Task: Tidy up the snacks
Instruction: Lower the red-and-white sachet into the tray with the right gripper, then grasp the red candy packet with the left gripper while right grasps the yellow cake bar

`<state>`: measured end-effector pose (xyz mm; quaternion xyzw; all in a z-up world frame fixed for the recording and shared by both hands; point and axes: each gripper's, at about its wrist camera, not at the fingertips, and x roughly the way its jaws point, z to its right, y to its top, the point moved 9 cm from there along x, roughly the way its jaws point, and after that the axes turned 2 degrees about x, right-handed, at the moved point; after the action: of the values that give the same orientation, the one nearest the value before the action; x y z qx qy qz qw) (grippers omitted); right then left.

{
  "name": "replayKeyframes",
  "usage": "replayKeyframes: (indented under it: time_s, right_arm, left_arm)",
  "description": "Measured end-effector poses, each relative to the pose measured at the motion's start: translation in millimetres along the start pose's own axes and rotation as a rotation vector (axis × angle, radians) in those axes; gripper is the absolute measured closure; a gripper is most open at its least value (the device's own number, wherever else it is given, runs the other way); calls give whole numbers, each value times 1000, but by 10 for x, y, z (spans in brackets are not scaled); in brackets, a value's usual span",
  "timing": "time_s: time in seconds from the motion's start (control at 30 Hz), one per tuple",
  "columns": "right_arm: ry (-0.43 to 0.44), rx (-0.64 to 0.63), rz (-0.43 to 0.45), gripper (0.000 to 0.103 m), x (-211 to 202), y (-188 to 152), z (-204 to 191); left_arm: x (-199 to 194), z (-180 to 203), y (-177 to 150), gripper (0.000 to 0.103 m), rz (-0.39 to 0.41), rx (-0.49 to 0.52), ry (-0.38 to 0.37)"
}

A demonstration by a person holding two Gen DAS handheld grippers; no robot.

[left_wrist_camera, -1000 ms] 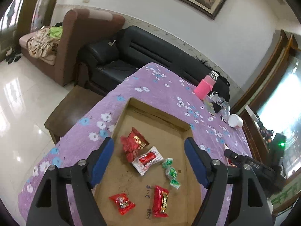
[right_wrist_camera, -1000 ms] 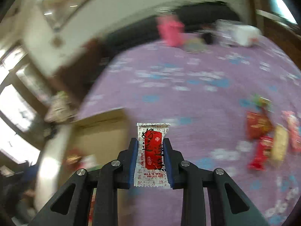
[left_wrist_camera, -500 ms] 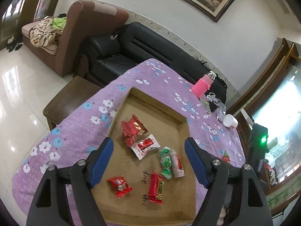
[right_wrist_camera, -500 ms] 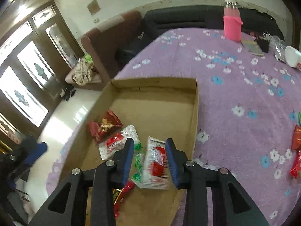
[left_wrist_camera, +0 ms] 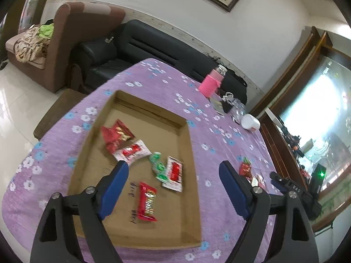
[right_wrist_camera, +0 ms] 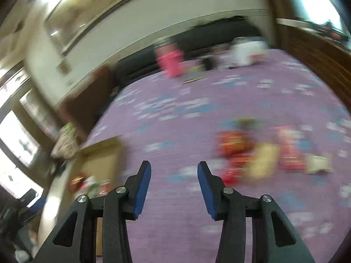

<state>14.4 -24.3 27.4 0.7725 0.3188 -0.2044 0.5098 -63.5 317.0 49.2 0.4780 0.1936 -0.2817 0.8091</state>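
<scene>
A shallow cardboard box (left_wrist_camera: 193, 175) lies on the purple flowered tablecloth (left_wrist_camera: 158, 81). Inside it lie several snacks: a red foil bag (left_wrist_camera: 116, 134), a white-and-red packet (left_wrist_camera: 133, 152), green candies (left_wrist_camera: 158, 164), a second white-and-red packet (left_wrist_camera: 174, 174) and a red bar (left_wrist_camera: 147, 201). My left gripper (left_wrist_camera: 173, 188) is open and empty above the box's near end. My right gripper (right_wrist_camera: 174, 187) is open and empty over bare cloth; its view is blurred. Loose snacks (right_wrist_camera: 258, 155) lie to its right, and also show in the left wrist view (left_wrist_camera: 246, 169).
A pink bottle (left_wrist_camera: 211, 83), small dark items (left_wrist_camera: 226, 105) and a white cup (left_wrist_camera: 250, 121) stand at the table's far side. A black sofa (left_wrist_camera: 122, 50) and a brown armchair (left_wrist_camera: 72, 35) stand beyond. A dark wooden cabinet (left_wrist_camera: 283, 144) is at the right.
My right gripper carried a white-and-red packet over the box, let it go there, opened, and swung back right towards the loose snacks. The left gripper stayed open above the box.
</scene>
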Motion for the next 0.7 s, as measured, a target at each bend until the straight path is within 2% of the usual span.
replayKeyframes:
  time_s: [0.1, 0.2, 0.3, 0.43, 0.6, 0.7]
  right_arm:
    - [-115, 66, 35, 56, -222, 147, 676]
    - [-153, 109, 38, 56, -305, 243, 1067]
    - [-128, 122, -6, 56, -137, 266, 1160]
    - [-80, 135, -109, 56, 247, 76, 1104]
    - [-129, 136, -156, 56, 654, -10, 1117]
    - [-161, 128, -136, 56, 797, 7, 1145]
  left_arm:
    - [93, 233, -86, 19, -34, 33, -39]
    - [242, 519, -205, 19, -83, 65, -86]
    - [379, 769, -329, 19, -122, 103, -98]
    - [480, 1015, -486, 19, -159, 164, -93]
    - [626, 1168, -623, 19, -205, 218, -57]
    - [740, 1296, -689, 19, -226, 262, -41]
